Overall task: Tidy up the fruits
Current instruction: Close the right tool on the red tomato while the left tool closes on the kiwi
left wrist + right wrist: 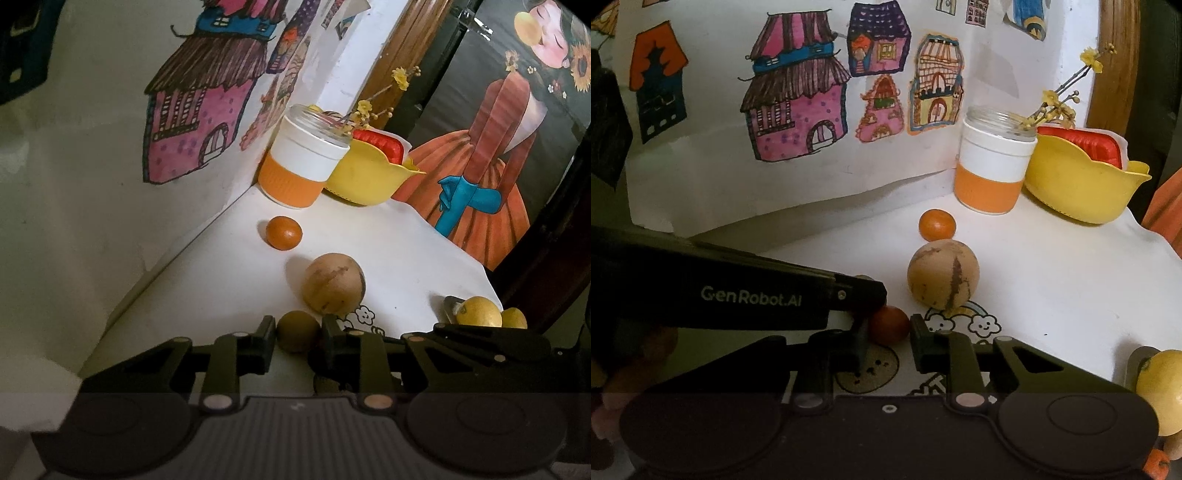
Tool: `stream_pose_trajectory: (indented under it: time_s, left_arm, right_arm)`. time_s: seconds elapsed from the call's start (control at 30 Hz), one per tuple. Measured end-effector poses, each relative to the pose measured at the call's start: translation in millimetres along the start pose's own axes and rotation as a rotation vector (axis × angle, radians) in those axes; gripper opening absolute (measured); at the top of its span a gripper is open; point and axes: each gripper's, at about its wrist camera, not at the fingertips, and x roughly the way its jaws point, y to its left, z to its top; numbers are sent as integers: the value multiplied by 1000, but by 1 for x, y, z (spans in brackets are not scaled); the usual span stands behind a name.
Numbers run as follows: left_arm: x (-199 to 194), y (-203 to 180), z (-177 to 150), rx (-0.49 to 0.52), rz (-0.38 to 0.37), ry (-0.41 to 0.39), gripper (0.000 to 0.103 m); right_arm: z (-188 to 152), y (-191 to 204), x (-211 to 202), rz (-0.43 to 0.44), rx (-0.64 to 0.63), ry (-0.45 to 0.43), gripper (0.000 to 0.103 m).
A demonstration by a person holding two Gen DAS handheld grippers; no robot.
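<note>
Left claw: your left claw (298,328) sits low over the desk with its jaws apart, one on each side of a small dull-orange fruit (297,331). You can see a slim gap on both sides of it in the left wrist view, so nothing is pinched.

Right claw: your right claw (888,334) is also spread, with the same small fruit (888,325) between its fingers, just beside the left one. Contact with that finger cannot be told.

Crossing: in the right wrist view your left claw's body comes in from the left edge, and its tip lies over the fruit's left side.

Brown round fruit: the large tan ball (334,286) with dark streaks rests on the desk just beyond the small fruit, clear of both claws.

Tangerine: a bright orange one (283,233) lies farther back, near the base of the cup and apart from the tan ball.

Cup: an orange-and-white cup (301,158) with a clear top stands upright in the far corner, touching or nearly touching the yellow bowl (369,177).

Bowl contents: something red (382,144) sits inside the bowl; what it is cannot be told.

Lemons: two yellow lemons (478,312) lie at the right edge of the desk (406,243), well apart from the small fruit.

Backdrop: drawings of houses (798,99) cover the wall behind the white desk.
</note>
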Motion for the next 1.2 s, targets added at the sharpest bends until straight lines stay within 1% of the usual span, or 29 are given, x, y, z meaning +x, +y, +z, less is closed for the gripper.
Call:
stream_pose_trajectory:
  time_s: [0.3,0.6,0.97,1.2]
  left_arm:
    - [-8,-9,-8,4,7,13,29]
    - [-24,-26,-21,25,6,17,29]
    - [-39,-49,-40,44,-14,26,29]
    - [-47,-70,-57,51,-41,43,29]
  right_arm:
    - [-15,-2,-23,-4,12,-1,24]
    - [-31,-2,-61,-9,29,-30,24]
    - [-56,-2,-107,-31,71,-70,25]
    - [-76,-5,-132,-51,108,-84,25]
